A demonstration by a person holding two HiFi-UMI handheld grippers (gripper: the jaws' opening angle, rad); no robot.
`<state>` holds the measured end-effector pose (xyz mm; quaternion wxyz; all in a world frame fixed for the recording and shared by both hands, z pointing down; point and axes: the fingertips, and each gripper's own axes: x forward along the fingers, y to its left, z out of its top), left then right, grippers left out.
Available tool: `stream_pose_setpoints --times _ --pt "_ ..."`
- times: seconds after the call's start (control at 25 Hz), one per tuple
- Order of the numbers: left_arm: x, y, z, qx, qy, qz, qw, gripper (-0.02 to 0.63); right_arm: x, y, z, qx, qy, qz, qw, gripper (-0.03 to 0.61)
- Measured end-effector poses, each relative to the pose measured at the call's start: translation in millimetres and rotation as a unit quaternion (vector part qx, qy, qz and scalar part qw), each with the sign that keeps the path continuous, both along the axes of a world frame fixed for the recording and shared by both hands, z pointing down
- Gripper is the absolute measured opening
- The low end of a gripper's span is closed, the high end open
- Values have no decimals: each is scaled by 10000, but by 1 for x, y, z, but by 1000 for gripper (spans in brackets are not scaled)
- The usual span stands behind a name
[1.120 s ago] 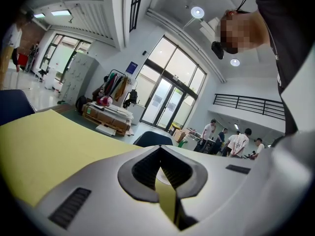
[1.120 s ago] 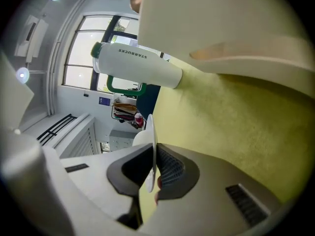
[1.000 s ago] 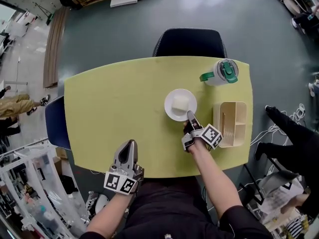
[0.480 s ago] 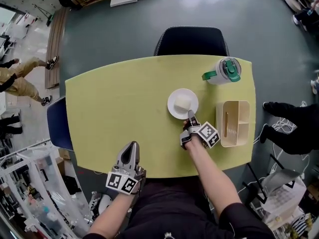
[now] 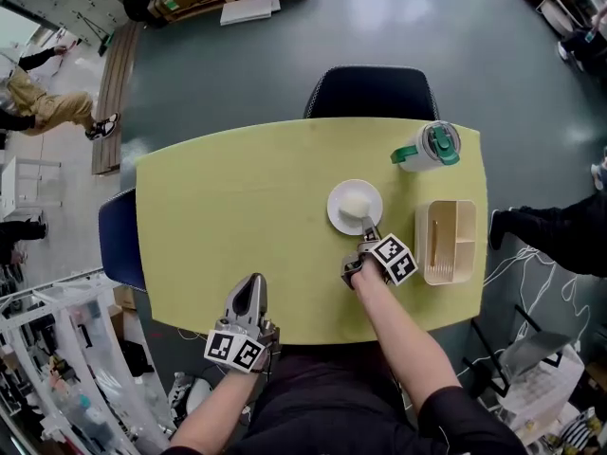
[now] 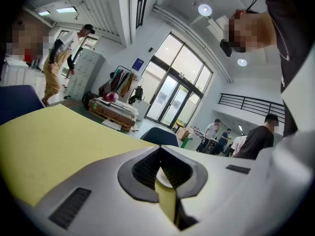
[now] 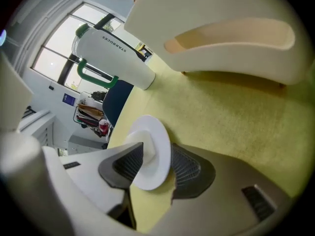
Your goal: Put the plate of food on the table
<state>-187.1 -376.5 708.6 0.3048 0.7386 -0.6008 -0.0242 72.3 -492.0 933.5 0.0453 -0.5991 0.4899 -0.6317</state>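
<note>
The desk (image 5: 237, 216) looks matt and finely grainy, the white plate (image 5: 338, 216) smooth and faintly glossy, the beige tray (image 5: 422, 245) smooth matt plastic.

Far chair (image 5: 372, 91) partly under table (image 5: 237, 216)

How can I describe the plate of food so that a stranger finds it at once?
Look at the yellow-green table, its right half, near the far dark blue chair. The plate lies left of the beige divided tray. It is the only flat, round, white thing, with a pale lump of food on it.
</note>
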Motion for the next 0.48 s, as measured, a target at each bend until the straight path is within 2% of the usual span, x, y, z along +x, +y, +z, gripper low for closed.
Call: stream_pose_setpoints --times 0.24,0.36,0.48 --pt "-20 5 -2 34 -70 -227 9997 9 5 12 -11 -262 563 -305 9976 161" --pt "-25 7 -6 80 -55 -280 9996 9 1 9 -47 148 820 -584 9948 159" --pt "-28 8 -16 178 -97 -263 9994 9 -9 2 -102 849 1063 -945 9862 108"
